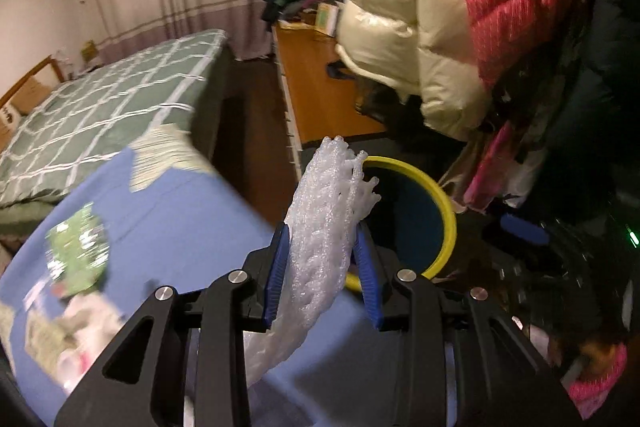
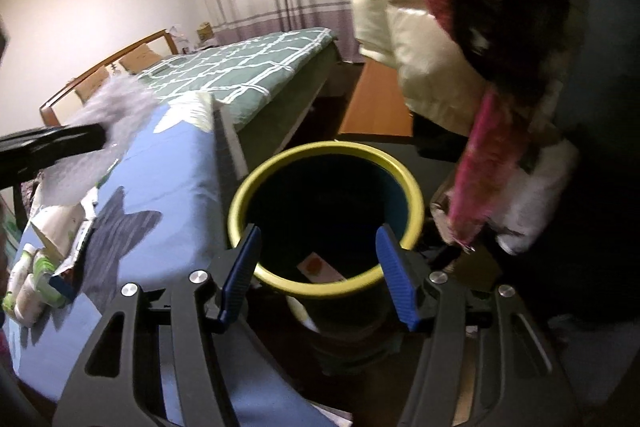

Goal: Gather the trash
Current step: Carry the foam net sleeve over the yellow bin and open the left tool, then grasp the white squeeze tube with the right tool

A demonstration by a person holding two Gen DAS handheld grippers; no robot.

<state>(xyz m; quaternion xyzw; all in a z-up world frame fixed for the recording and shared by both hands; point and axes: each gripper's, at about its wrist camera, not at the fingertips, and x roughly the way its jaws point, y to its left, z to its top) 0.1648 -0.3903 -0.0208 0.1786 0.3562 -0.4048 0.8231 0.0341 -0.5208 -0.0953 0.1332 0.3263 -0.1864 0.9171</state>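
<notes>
Item 1: our left gripper [image 1: 320,247] clamps foam netting [image 1: 320,227], bin [image 1: 446,203] at 2 o'clock. Item 2: our right gripper [image 2: 318,251], jaws apart, empty.

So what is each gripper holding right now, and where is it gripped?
The left gripper clamps the white foam netting about mid-length. The right gripper holds nothing.

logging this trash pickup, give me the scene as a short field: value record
left gripper: shut on white foam netting
right gripper: open, nothing between the pads, poised above the bin
bin: yellow rim, dark inside, on the floor beside the blue-covered surface
bin contents: one small card visible at the bottom
blue-covered surface: bottles and wrappers lying on it
background: bed with green checked cover, hanging jackets
</notes>
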